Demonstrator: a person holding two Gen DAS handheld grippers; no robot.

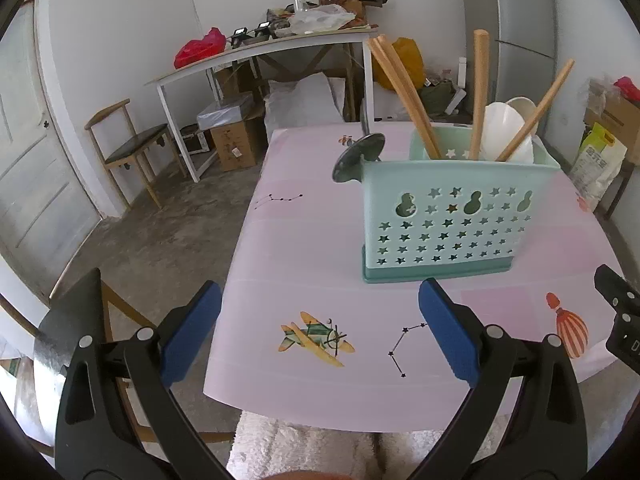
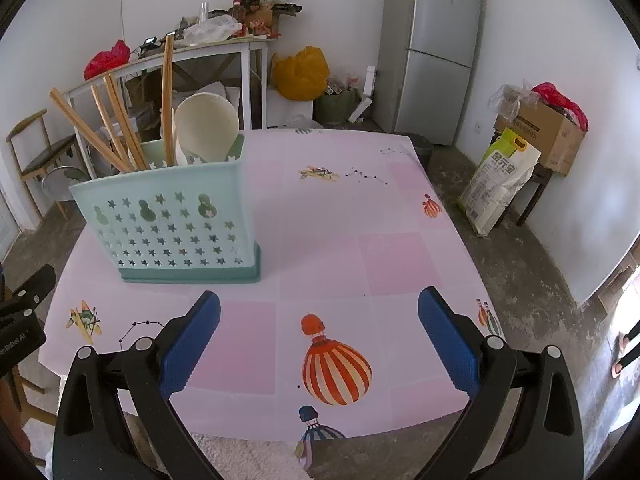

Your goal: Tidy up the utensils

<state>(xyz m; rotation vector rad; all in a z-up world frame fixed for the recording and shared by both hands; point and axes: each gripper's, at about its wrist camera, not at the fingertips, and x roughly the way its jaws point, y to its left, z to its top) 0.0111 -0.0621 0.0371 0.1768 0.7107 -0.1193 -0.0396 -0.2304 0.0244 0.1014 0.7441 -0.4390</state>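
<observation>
A mint-green utensil holder (image 1: 438, 220) with star cut-outs stands on the pink table (image 1: 304, 248). It holds wooden chopsticks (image 1: 404, 92), wooden handles (image 1: 479, 92) and white spoons (image 1: 508, 130). A suction cup (image 1: 358, 156) sticks out from its left side. In the right wrist view the holder (image 2: 172, 228) stands at the left with chopsticks (image 2: 116, 124) and a white spoon (image 2: 208, 120) in it. My left gripper (image 1: 320, 332) is open and empty, just short of the holder. My right gripper (image 2: 320, 336) is open and empty over the table's near edge, to the right of the holder.
A white side table (image 1: 256, 60) with clutter, cardboard boxes (image 1: 234, 144) and a wooden chair (image 1: 128, 148) stand behind on the left. A grey fridge (image 2: 436, 48), a yellow bag (image 2: 300, 72) and a rice sack (image 2: 500, 180) are at the right.
</observation>
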